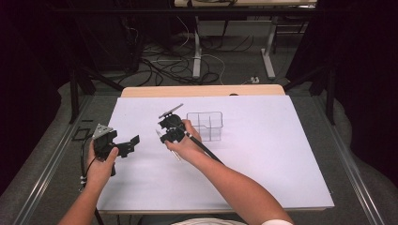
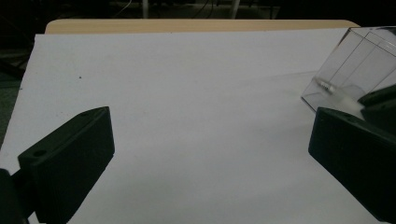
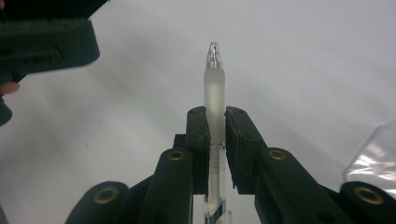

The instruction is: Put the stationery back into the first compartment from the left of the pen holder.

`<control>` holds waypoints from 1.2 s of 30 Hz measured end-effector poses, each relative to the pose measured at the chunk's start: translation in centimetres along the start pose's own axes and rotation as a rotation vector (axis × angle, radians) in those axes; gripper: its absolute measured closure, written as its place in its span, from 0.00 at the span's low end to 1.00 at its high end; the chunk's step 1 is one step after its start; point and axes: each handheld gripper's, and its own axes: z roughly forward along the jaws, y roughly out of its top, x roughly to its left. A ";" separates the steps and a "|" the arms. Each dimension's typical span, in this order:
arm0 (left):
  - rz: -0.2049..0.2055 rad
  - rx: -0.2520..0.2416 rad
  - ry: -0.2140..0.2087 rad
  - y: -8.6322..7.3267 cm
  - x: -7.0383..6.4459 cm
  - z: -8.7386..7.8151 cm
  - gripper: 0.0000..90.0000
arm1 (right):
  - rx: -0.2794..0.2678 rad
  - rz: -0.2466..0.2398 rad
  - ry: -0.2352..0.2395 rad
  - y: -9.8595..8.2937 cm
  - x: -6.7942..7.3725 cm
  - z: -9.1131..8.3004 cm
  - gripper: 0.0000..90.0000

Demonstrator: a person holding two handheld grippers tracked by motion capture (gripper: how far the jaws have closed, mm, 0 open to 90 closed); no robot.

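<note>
Right gripper (image 3: 215, 122), black, has its fingers (image 3: 198, 140) clenched on a slim pen with a frosted translucent barrel and clear pointed tip (image 3: 214, 93); a small red mark sits inside the tip, and the barrel goes clear lower down between the fingers. In the right gripper view the pen runs straight up between the two pads, tip well past them, over the white sheet-covered counter (image 3: 303, 60). In the high view the right gripper (image 1: 165, 135) sits near the counter's middle, just left of a clear plastic divided organizer box (image 1: 205, 125), with the pen (image 1: 174, 153) sticking out both sides of the hand (image 1: 185, 145), low over the white surface (image 1: 263, 154); contact with the counter cannot be told. Left gripper (image 1: 126, 146), black with a grey three-cornered plate on top, is held over the counter's left edge, fingers released and spread wide. In the left gripper view its fingers (image 2: 70, 158) stand far apart with nothing between them, and the clear box (image 2: 359, 60) appears at the upper right, tilted in the picture. Pale wood edge of the counter (image 1: 202, 90) shows beyond the white sheet.
</note>
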 end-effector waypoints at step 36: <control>-0.005 -0.001 -0.003 0.0 0.0 0.0 0.00 | -0.394 0.052 -0.241 4.4 -6.4 -7.1 0.89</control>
